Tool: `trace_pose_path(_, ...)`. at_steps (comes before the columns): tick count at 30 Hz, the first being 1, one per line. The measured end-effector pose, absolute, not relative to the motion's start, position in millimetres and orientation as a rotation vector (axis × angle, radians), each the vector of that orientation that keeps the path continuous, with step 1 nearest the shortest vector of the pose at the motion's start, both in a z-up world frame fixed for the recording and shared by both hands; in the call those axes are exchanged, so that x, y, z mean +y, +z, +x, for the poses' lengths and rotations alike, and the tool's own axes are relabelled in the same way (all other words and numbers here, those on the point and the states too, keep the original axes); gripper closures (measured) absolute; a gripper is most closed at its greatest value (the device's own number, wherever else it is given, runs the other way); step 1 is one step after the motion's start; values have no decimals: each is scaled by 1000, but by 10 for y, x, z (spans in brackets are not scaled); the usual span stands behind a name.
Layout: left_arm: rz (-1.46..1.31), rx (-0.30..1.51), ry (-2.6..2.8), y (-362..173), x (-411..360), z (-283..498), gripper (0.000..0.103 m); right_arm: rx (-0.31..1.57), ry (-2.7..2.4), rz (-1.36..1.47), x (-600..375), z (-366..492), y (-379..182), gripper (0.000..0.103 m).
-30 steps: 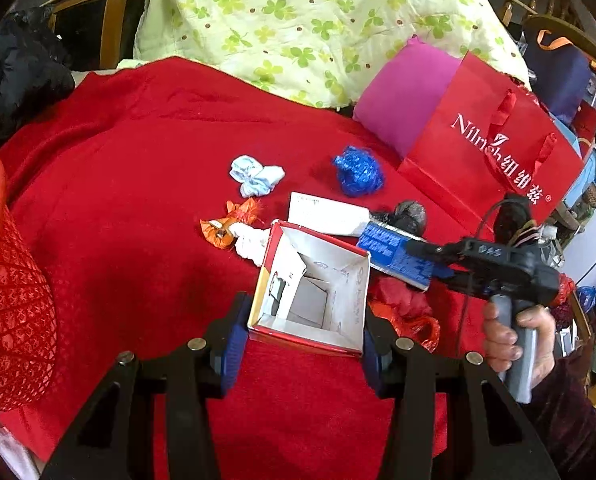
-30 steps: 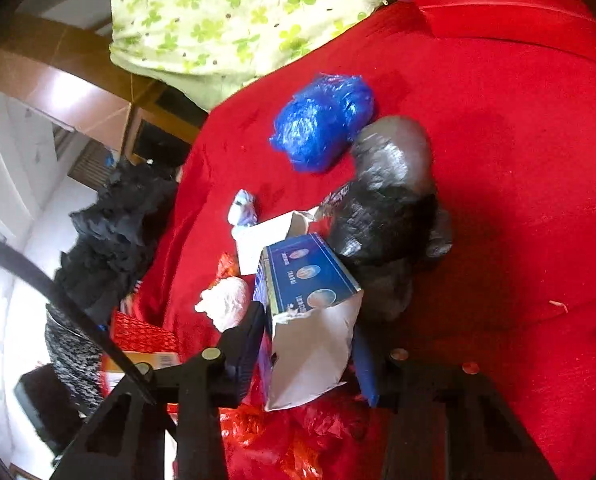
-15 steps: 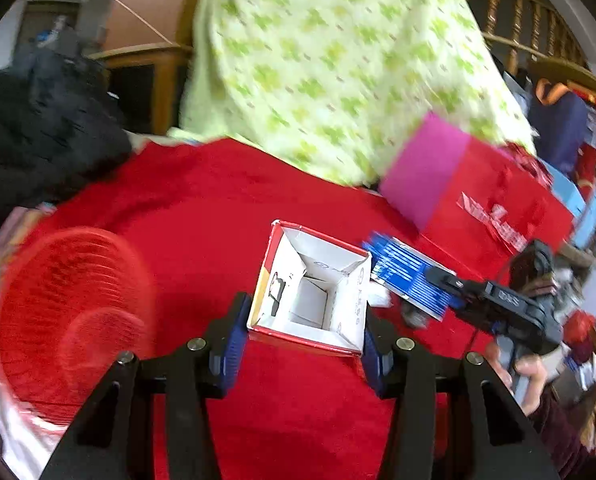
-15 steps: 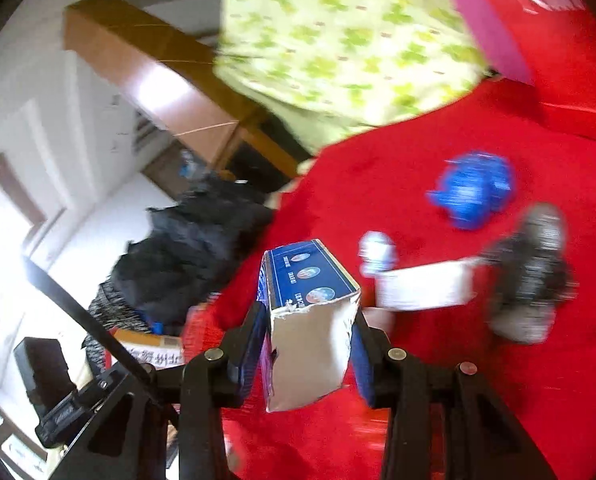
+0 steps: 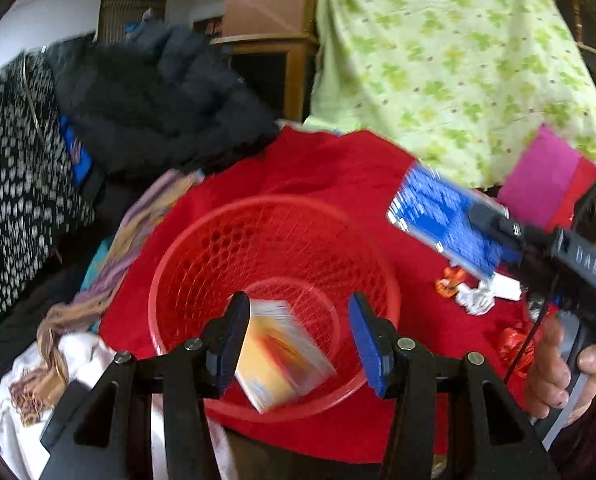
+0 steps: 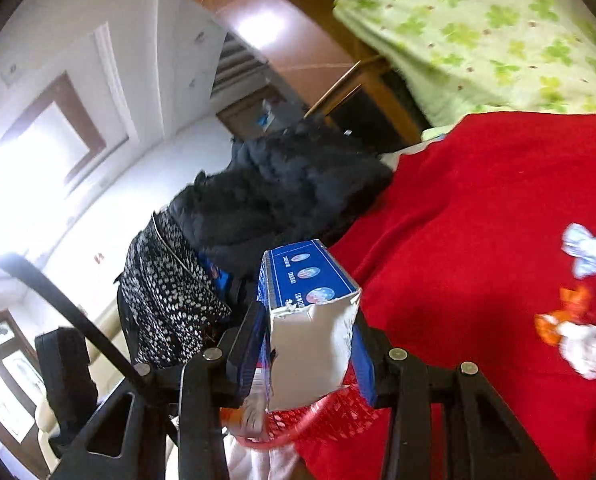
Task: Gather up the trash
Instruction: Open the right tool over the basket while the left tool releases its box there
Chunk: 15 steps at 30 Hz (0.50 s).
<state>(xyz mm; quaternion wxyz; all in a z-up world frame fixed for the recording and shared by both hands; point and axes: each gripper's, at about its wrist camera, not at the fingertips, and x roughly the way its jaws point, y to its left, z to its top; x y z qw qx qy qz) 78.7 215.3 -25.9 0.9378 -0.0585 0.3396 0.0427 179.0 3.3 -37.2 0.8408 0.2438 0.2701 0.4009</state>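
Fingers of your left gripper (image 5: 298, 340) stand apart at the frame's lower middle, the blurred red-and-white box (image 5: 281, 360) loose between them inside the red basket (image 5: 185, 248). Your right gripper (image 6: 310, 348), low centre in its own view, clamps the blue carton (image 6: 310, 320) above the basket's rim. Crumpled scraps (image 6: 586, 344) lie at right on the red blanket (image 6: 498, 200).
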Motion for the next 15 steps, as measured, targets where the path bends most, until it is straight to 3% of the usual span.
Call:
trace_pose_path(2,-134,706,97,-374,2272,774,42,582,848,483,299,1851,-350,57)
trace_pose_path(5,-142,701,111,-512,2359,750,37,586,808,411,578,1875,-337,40)
trace_pose_path(15,-168,691,93,-515,2353,677,34,575,754,408,-15,1734,-431,40)
